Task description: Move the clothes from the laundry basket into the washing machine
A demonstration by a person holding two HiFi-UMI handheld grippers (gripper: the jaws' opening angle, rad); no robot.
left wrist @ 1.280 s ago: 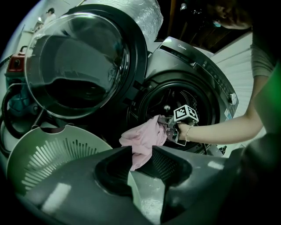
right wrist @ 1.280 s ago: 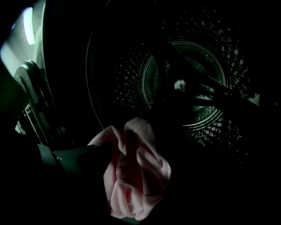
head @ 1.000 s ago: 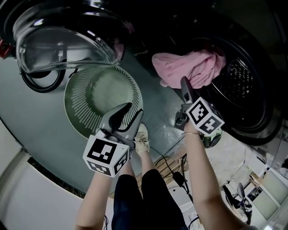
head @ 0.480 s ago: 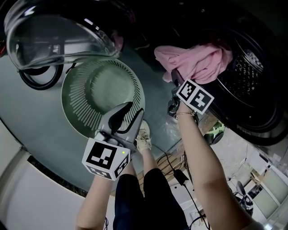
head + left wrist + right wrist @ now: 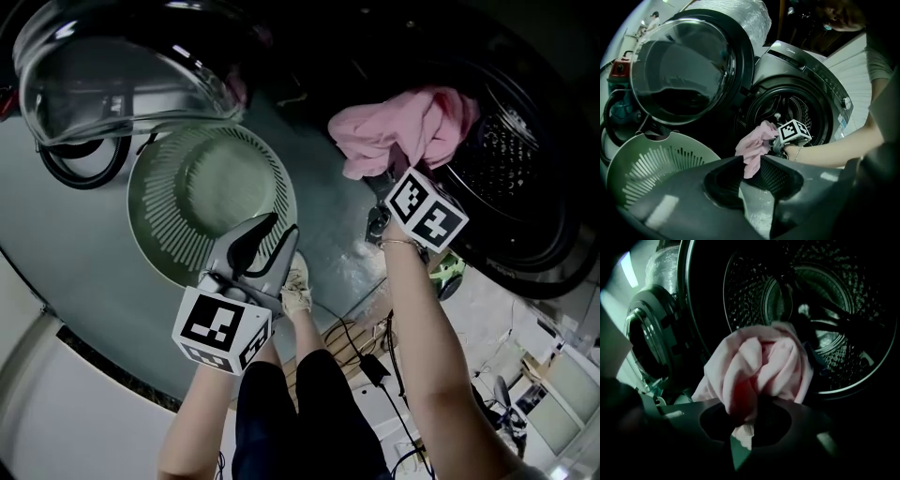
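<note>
Cloth [image 5: 403,127]: pink, bunched, hanging at the mouth of the drum [image 5: 525,159], not yet inside. Pinched by one small fold in the right gripper [image 5: 740,423], jaws closed tight on it, most of the bulk ballooning ahead of the tips. Left gripper [image 5: 283,225] idle over the basket [image 5: 155,220], jaws a little apart, holding nothing. Basket apparently bare of other clothes.

Likely trouble, judged from here:

Released too early, would probably land on the rim [image 5: 506,267] or slide to the floor [image 5: 323,234] instead of going into the drum. Cause: bulk sitting in front of the opening, not past it.

Held by so little fabric, might slip free mid-reach. Cause: weight of loose folds pulling against a narrow pinch.

Left trailing, could drape over the rim and later get trapped by the door [image 5: 112,84]. Cause: a tail hanging below the jaws on the near side.

Pushed in blind, may knock the right gripper against the rim. Cause: cloth filling much of that gripper's own view.

Best answered by reaching well past the rim before opening.
</note>
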